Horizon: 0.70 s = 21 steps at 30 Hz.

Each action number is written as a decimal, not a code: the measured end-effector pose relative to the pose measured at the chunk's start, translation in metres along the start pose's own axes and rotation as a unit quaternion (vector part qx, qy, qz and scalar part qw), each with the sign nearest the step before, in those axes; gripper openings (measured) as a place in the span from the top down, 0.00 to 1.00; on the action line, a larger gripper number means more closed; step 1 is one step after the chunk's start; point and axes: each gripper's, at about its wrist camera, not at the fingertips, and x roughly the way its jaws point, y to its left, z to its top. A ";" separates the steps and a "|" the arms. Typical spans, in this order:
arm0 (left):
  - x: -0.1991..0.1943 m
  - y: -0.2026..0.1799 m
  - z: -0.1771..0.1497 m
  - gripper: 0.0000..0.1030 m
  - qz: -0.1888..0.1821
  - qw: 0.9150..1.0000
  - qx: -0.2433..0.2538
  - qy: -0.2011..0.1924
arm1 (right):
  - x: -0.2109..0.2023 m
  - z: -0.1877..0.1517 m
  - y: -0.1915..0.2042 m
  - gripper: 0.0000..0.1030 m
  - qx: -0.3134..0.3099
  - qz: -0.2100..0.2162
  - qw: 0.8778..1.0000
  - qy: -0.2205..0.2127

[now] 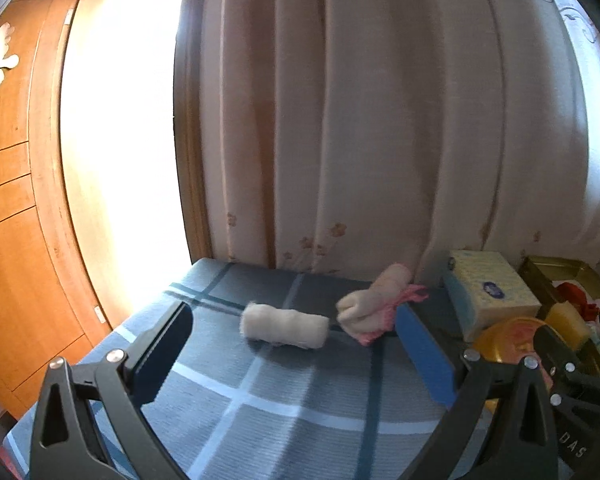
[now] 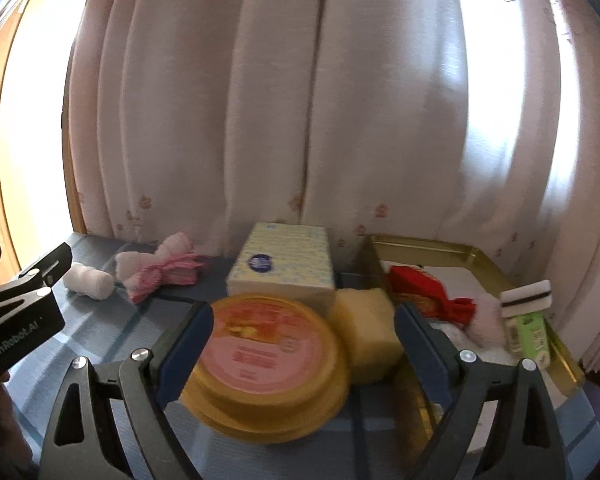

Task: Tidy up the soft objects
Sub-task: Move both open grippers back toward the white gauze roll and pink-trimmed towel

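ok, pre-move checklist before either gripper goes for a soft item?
1. Left gripper jaws open, nothing held: ok.
2. Right gripper jaws open, nothing held: ok.
3. White rolled towel lies free on the blue checked cloth, ahead of the left jaws: ok.
4. Pink-and-white cloth bundle clear of the tissue pack: cannot tell.
5. Yellow sponge free of the round yellow tin: not ok, they touch.
6. Gold tray has room: cannot tell.

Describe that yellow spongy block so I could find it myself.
Start at the gold tray in front of the curtain. Just left of its near corner, the yellow sponge block stands between the round yellow-rimmed tin and the tray. Unlike the printed tissue pack behind, it is plain.
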 end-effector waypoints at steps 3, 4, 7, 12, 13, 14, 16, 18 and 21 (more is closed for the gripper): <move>0.004 0.007 0.001 0.00 0.003 1.000 -0.002 0.003 | 0.003 0.003 0.013 0.09 -0.004 0.006 1.000 0.001; 0.005 0.009 0.001 0.00 0.005 1.000 -0.002 0.003 | 0.004 0.004 0.018 0.09 -0.006 0.010 1.000 0.001; 0.009 0.015 0.001 0.00 0.010 1.000 -0.002 0.004 | 0.007 0.006 0.030 0.09 -0.009 0.013 1.000 0.000; 0.014 0.025 0.002 0.00 0.016 1.000 -0.004 0.007 | 0.011 0.010 0.046 0.09 -0.007 0.023 1.000 -0.001; 0.016 0.028 0.003 0.00 0.019 1.000 -0.005 0.008 | 0.011 0.011 0.048 0.09 -0.008 0.024 1.000 -0.001; 0.017 0.030 0.003 0.00 0.022 1.000 -0.006 0.009 | 0.012 0.011 0.051 0.09 -0.008 0.027 1.000 -0.001; 0.021 0.035 0.004 0.00 0.023 1.000 -0.010 0.013 | 0.015 0.012 0.057 0.09 -0.011 0.028 1.000 0.001; 0.024 0.039 0.004 0.00 0.022 1.000 -0.013 0.017 | 0.017 0.015 0.063 0.09 -0.013 0.031 0.999 0.001; 0.028 0.049 0.005 0.00 0.030 0.999 -0.018 0.021 | 0.021 0.019 0.069 0.09 -0.015 0.034 0.999 0.005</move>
